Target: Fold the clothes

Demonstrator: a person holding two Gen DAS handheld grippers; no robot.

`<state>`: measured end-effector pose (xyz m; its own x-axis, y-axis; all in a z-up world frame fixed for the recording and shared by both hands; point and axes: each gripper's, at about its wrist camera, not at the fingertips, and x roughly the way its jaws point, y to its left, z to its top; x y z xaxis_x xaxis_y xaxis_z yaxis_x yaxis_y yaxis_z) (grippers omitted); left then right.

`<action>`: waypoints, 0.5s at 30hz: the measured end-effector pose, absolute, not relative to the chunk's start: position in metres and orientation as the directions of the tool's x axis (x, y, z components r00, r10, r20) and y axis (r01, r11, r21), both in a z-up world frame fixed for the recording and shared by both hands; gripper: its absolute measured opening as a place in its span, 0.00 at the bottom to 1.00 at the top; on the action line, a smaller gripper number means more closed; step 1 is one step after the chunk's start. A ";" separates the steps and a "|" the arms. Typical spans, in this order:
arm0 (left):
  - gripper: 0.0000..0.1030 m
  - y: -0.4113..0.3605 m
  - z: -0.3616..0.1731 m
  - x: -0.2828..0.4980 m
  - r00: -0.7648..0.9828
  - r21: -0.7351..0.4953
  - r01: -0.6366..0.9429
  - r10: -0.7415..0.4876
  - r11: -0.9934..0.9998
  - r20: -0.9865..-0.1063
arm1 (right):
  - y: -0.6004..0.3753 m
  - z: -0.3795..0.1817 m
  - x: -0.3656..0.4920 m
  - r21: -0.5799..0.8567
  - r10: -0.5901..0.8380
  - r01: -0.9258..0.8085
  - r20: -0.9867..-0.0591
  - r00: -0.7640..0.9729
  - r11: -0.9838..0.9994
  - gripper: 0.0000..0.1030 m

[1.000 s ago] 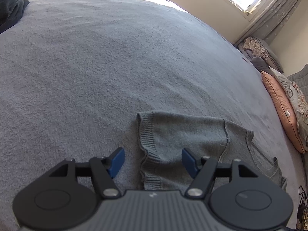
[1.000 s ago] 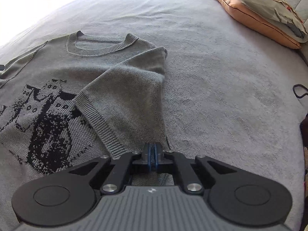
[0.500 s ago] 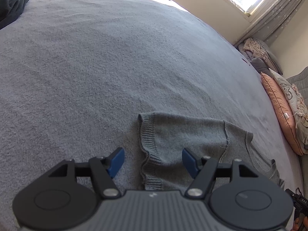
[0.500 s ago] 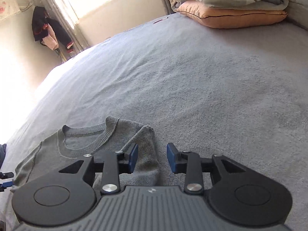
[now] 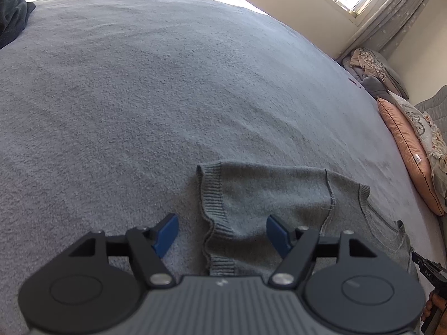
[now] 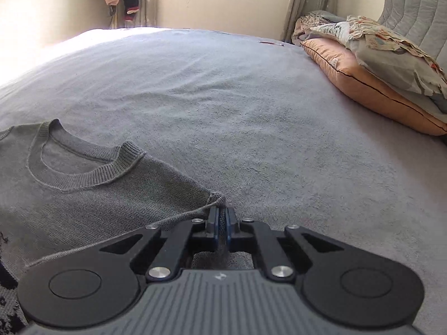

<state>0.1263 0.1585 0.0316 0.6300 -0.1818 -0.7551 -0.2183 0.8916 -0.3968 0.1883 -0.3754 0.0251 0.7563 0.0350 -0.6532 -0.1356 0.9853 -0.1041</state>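
The grey knit sweater (image 6: 92, 195) lies spread flat on the grey bed cover (image 6: 251, 111), neckline up and one sleeve (image 5: 259, 195) stretched out to the side. It is a soft, limp, light garment that will sag and drape from whatever point lifts it, so ribbed edges and seamed corners look like the firmest places to take hold. The right gripper (image 6: 222, 220) is clamped on the shoulder corner, a fold of knit pinched between its blue pads, its jaws having just closed again. The left gripper (image 5: 220, 231) hangs with its jaws spread on either side of the ribbed cuff (image 5: 215, 223), pads off the cloth, having eased slightly wider. The sweater's lower body and hem are cut off by both views, and the dark pattern at the right-wrist view's lower left edge is barely legible. A sliver of a hand seems to show at the left view's lower right corner.
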 end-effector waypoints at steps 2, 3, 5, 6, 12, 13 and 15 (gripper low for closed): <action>0.70 0.159 0.032 0.126 0.630 -0.400 -0.219 -0.184 0.890 -0.754 | -0.374 0.027 0.184 -0.141 -0.007 -0.102 -0.617 0.787 0.985 0.08; 0.70 0.159 0.032 0.126 0.630 -0.402 -0.220 -0.185 0.889 -0.754 | -0.375 0.034 0.180 -0.142 -0.027 -0.072 -0.599 0.800 0.987 0.13; 0.70 0.161 0.032 0.126 0.630 -0.411 -0.223 -0.191 0.884 -0.753 | -0.381 0.049 0.168 -0.103 -0.022 -0.044 -0.559 0.829 0.994 0.13; 0.70 0.162 0.032 0.126 0.630 -0.415 -0.225 -0.193 0.881 -0.752 | -0.385 0.059 0.159 -0.073 -0.010 -0.035 -0.542 0.840 0.997 0.14; 0.70 0.168 0.035 0.124 0.634 -0.440 -0.246 -0.200 0.864 -0.747 | -0.367 0.073 0.110 -0.072 0.037 -0.100 -0.599 0.800 0.992 0.14; 0.70 0.169 0.036 0.123 0.637 -0.443 -0.250 -0.199 0.861 -0.745 | -0.362 0.064 0.105 -0.054 0.045 -0.105 -0.648 0.761 0.993 0.17; 0.70 0.172 0.039 0.122 0.644 -0.450 -0.256 -0.196 0.855 -0.739 | -0.348 0.041 0.098 -0.095 0.014 -0.115 -0.706 0.708 0.989 0.26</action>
<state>0.1219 0.1718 0.0390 0.6442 -0.1961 -0.7393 -0.2562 0.8554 -0.4501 0.0978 -0.3482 0.0407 0.7080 0.0144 -0.7061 -0.1147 0.9889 -0.0948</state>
